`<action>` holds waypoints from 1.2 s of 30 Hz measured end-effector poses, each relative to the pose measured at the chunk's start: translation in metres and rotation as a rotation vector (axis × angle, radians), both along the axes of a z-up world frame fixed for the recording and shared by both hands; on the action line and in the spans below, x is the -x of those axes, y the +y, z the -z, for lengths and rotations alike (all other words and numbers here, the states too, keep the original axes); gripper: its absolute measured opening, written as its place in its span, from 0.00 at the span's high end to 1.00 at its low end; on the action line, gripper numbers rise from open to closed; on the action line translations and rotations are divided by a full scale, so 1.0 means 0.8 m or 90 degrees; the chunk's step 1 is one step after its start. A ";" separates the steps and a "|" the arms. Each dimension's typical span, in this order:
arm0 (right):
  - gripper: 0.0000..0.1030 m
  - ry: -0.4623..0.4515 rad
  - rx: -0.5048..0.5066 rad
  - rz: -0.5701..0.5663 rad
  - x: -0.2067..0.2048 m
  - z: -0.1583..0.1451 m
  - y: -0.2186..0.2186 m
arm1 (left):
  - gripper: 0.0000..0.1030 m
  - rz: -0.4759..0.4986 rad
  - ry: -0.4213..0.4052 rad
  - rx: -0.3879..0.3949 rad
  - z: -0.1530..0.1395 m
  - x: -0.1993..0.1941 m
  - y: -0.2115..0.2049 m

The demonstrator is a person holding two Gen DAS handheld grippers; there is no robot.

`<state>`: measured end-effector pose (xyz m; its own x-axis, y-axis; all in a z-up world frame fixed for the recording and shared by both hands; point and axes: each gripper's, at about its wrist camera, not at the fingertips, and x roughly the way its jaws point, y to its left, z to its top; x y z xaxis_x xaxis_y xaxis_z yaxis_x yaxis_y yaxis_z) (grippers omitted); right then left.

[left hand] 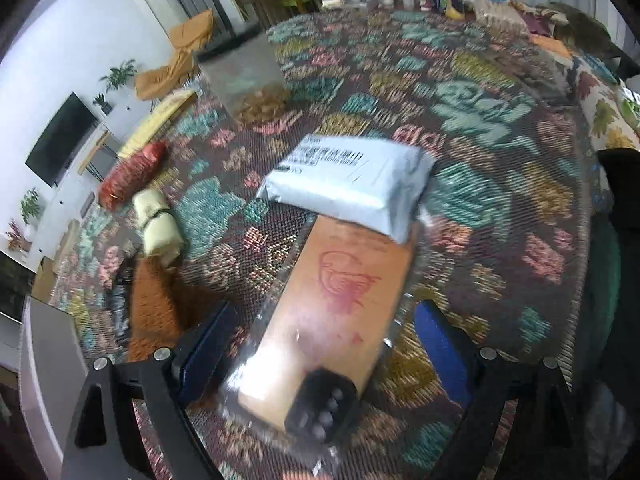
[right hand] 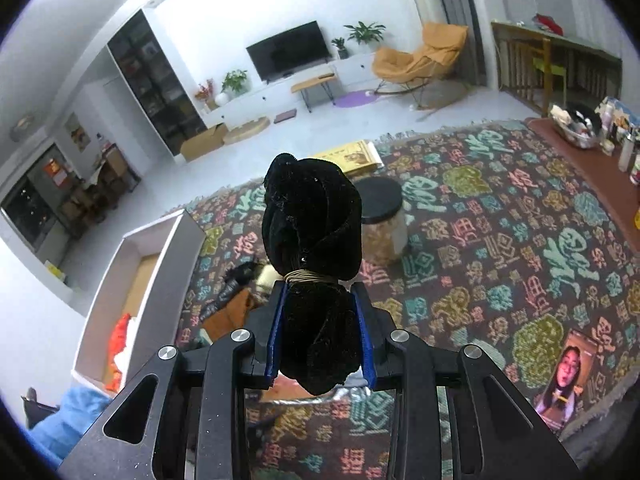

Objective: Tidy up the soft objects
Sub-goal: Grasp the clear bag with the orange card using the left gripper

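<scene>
Left wrist view showed a big rug (left hand: 460,128) with bright shapes covering the floor. The left gripper (left hand: 320,344) had its jaws wide apart over an orange packet (left hand: 340,292) in clear wrap, not pressing it. A grey parcel (left hand: 352,184) lay on the packet's far end. A red roll (left hand: 134,174) and a pale roll (left hand: 158,224) lay near the rug's edge. The right gripper (right hand: 320,332) was clamped on a black cloth bundle (right hand: 312,232). A TV (right hand: 289,50), a yellow chair (right hand: 420,54) and a white box (right hand: 136,280) were in the room.

Left gripper (left hand: 320,354) pointed steeply down, jaws spread wide, blue pads (left hand: 206,350) clear on both sides, gripping nothing. Right gripper (right hand: 320,328) angled down, jaws drawn close, pads (right hand: 277,328) pressed in on a held item.
</scene>
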<state>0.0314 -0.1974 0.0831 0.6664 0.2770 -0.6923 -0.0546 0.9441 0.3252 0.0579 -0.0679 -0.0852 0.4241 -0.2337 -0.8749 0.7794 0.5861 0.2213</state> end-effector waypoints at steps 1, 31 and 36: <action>0.68 0.003 0.000 0.001 0.000 0.003 -0.003 | 0.12 0.007 0.018 -0.006 0.010 -0.007 -0.002; 0.68 0.127 -0.041 0.148 -0.018 0.120 -0.114 | 0.18 -0.061 0.074 0.040 0.002 0.011 0.039; 0.68 0.131 -0.046 0.137 -0.014 0.125 -0.107 | 0.02 -0.055 0.039 0.047 -0.007 -0.008 0.041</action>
